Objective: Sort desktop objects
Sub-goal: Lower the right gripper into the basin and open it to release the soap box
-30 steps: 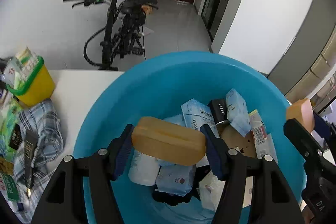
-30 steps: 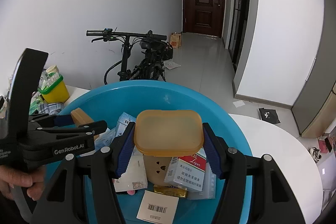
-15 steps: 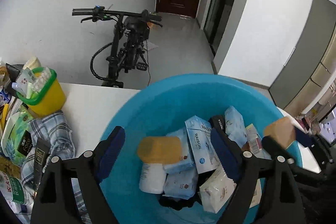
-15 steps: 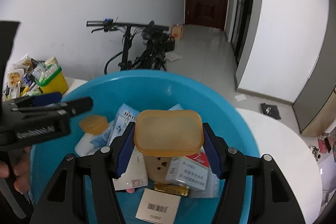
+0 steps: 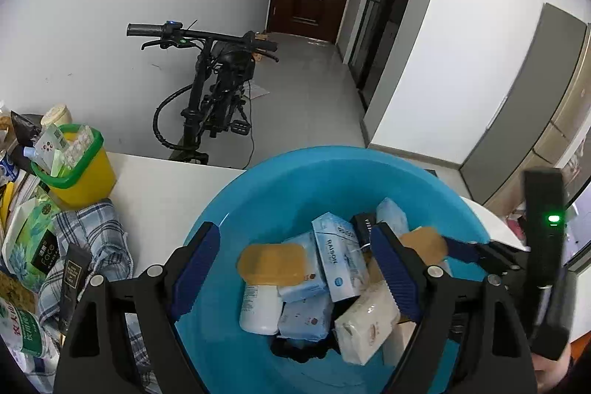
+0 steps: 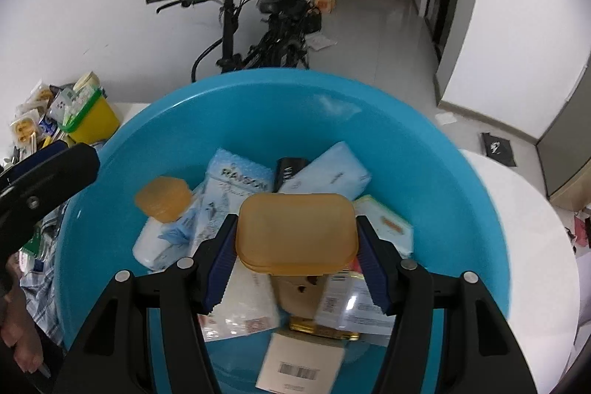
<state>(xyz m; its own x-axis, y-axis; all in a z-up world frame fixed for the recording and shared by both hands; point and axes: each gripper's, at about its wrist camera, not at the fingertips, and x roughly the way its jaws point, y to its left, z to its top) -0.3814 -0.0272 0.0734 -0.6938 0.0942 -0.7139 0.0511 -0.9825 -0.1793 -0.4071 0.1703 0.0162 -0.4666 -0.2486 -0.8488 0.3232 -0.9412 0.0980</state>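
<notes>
A big blue basin [image 5: 295, 187] holds tissue packs, a white bottle and small boxes. One orange plastic box half [image 5: 272, 263] lies on top of the white bottle at the basin's left side. My left gripper [image 5: 293, 270] hangs open above it, jaws wide and touching nothing. Over the middle of the basin [image 6: 258, 113], my right gripper [image 6: 295, 246] is shut on a second orange box half [image 6: 297, 231], pads pressing its two short ends. The dropped half [image 6: 162, 196] also shows in the right wrist view, with the left gripper's finger [image 6: 51, 172] at the left edge.
The basin stands on a white table [image 5: 166, 187]. At the left are a yellow bin with a green rim [image 5: 79, 172], a plaid cloth [image 5: 92, 235] and several packets. A bicycle [image 5: 218, 87] leans on the wall beyond. A hand [image 6: 22, 338] shows at lower left.
My left gripper opened and let its orange box half fall into the basin, then rose. My right gripper tilted down and moved lower over the basin, still holding its half.
</notes>
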